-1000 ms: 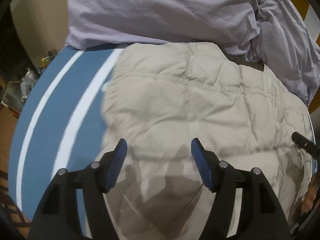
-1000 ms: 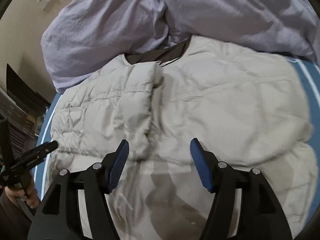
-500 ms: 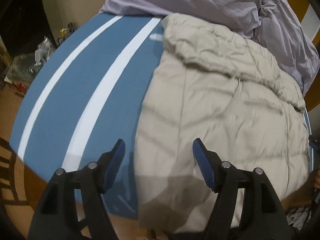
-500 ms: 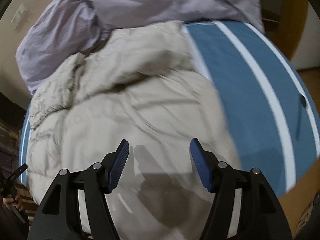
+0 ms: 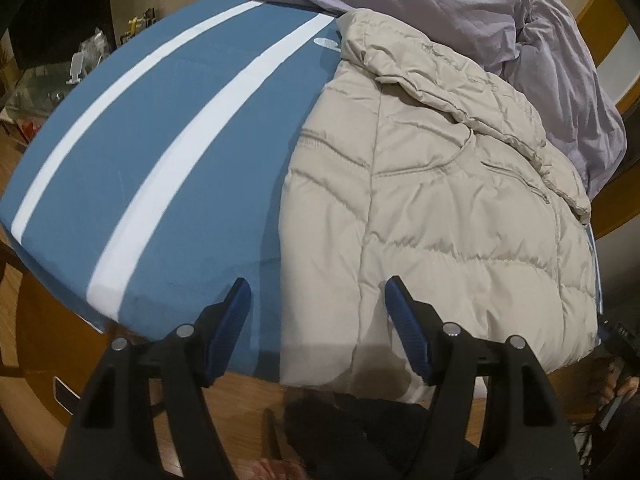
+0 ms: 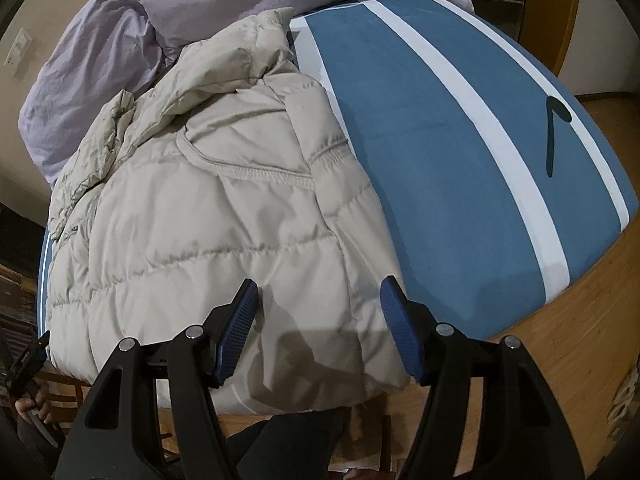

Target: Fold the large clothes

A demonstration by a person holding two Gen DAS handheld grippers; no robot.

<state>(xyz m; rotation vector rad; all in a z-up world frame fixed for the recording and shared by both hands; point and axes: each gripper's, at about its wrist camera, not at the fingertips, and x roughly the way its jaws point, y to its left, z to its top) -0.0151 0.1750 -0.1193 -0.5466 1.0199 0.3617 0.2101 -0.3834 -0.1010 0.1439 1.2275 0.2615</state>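
Both grippers' fingers [image 5: 404, 320] spread, empty, above the beige jacket's [image 6: 208, 216] near hem

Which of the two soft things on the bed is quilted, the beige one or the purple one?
The beige puffer jacket, with stitched, puffed panels, near the bed's front edge. The lilac duvet behind it is plain crumpled cloth.

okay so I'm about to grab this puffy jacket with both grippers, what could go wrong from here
The beige puffer jacket hangs slightly over the near edge of the blue striped mattress, so a pull toward you could drag it off. Both the left gripper and right gripper are open above thick slippery padding, so a shallow pinch may slip.
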